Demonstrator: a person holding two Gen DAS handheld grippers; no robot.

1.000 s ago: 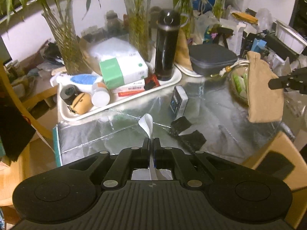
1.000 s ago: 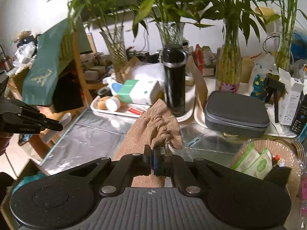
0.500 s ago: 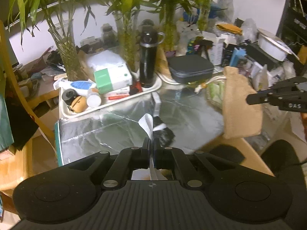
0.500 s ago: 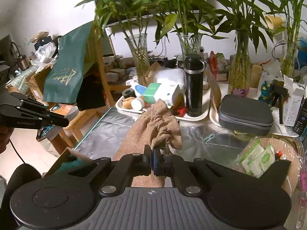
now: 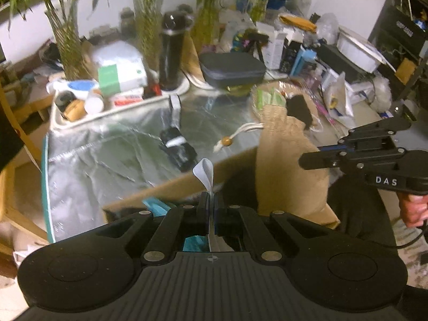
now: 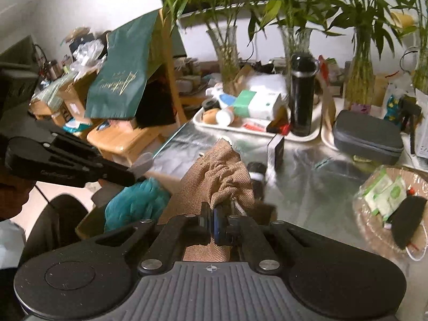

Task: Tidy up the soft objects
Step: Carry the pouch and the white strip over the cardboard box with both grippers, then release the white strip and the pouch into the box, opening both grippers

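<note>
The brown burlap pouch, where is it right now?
The burlap pouch hangs pinched in the right claw, off the foil-covered table's near edge; the left wrist view shows it right of centre.

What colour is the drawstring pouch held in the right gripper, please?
Tan burlap pouch in the right gripper; clearest in the right wrist view.

Both hand-held grippers, left (image 5: 211,203) and right (image 6: 214,222), are clamped tight.
</note>
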